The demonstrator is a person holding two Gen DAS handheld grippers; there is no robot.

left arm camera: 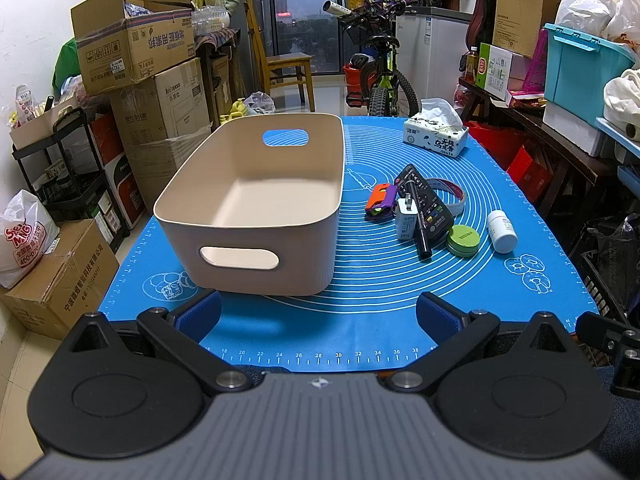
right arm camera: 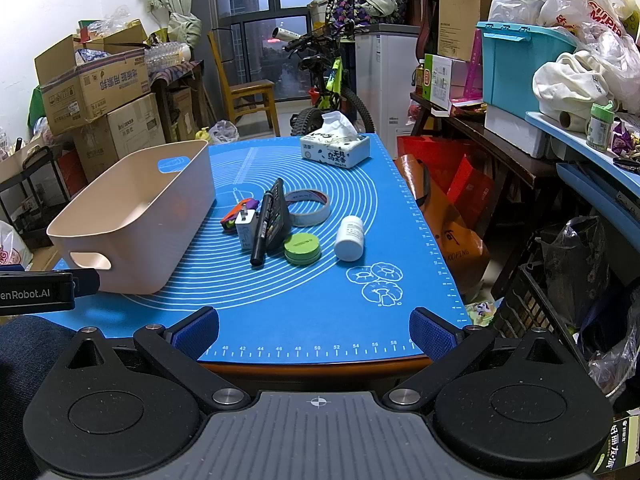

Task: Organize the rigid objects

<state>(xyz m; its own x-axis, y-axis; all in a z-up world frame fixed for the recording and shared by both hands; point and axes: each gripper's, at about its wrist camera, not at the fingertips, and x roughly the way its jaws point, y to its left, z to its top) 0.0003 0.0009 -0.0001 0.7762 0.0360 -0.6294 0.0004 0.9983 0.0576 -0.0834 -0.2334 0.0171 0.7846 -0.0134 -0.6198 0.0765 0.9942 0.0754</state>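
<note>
An empty beige bin [left arm camera: 256, 236] [right arm camera: 132, 220] stands on the left of the blue mat [left arm camera: 360, 320] [right arm camera: 304, 320]. To its right lies a cluster: an orange-purple toy [left arm camera: 380, 200] [right arm camera: 239, 215], a white charger [left arm camera: 407, 222] [right arm camera: 245, 229], a black marker [left arm camera: 418, 224] [right arm camera: 260, 236], a black remote [left arm camera: 430, 204] [right arm camera: 277, 216], a tape roll [left arm camera: 452, 194] [right arm camera: 308, 208], a green tin [left arm camera: 463, 240] [right arm camera: 302, 248] and a white bottle [left arm camera: 502, 231] [right arm camera: 350, 238]. My left gripper [left arm camera: 318, 316] hovers open at the mat's near edge. My right gripper [right arm camera: 314, 330] hovers open there too, nothing between its fingers.
A tissue box [left arm camera: 436, 136] [right arm camera: 335, 150] sits at the mat's far end. Cardboard boxes [left arm camera: 136, 60] stack up on the left, a bicycle [left arm camera: 380, 76] stands behind the table, and cluttered shelves [right arm camera: 560, 120] run along the right.
</note>
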